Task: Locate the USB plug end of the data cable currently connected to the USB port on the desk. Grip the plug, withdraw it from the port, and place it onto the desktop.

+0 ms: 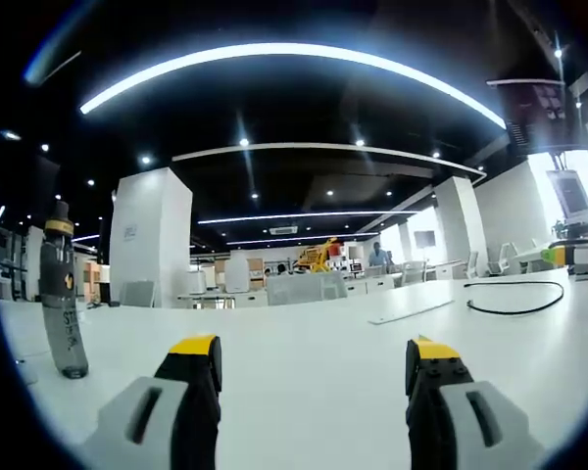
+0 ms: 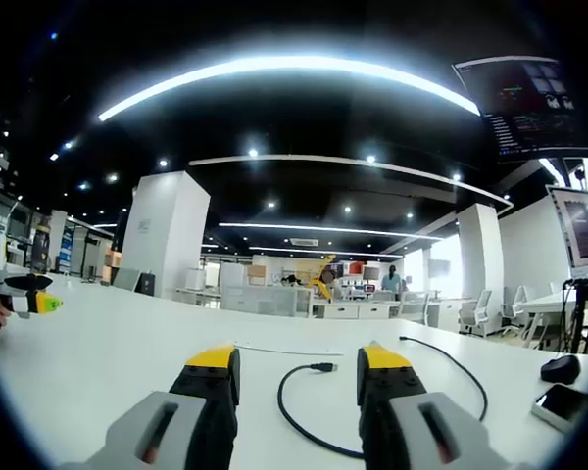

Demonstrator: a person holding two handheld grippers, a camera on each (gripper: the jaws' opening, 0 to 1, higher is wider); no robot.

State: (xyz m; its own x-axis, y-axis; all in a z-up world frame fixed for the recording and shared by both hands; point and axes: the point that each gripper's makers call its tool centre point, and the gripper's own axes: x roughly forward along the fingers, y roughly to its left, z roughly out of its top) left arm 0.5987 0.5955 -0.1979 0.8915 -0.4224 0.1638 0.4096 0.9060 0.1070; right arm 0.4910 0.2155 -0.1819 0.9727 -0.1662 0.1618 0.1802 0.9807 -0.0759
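A black data cable (image 2: 292, 419) lies in a loop on the white desk (image 2: 108, 362). Its USB plug (image 2: 323, 367) rests flat on the desktop, joined to nothing I can see. My right gripper (image 2: 299, 357) is open just in front of the loop, and the plug sits in the gap between the two yellow-tipped jaws, a little beyond them. My left gripper (image 1: 314, 352) is open over bare desk with nothing between its jaws. The left gripper view has a black cable loop (image 1: 517, 309) far to the right.
A dark bottle (image 1: 63, 294) stands at the left. A flat strip (image 1: 412, 311) lies on the desk. A second cable run (image 2: 461, 367), a black mouse-like object (image 2: 561, 368) and a phone (image 2: 559, 403) lie at the right. A hand with a yellow-green-tipped tool (image 2: 24, 296) is at the left edge.
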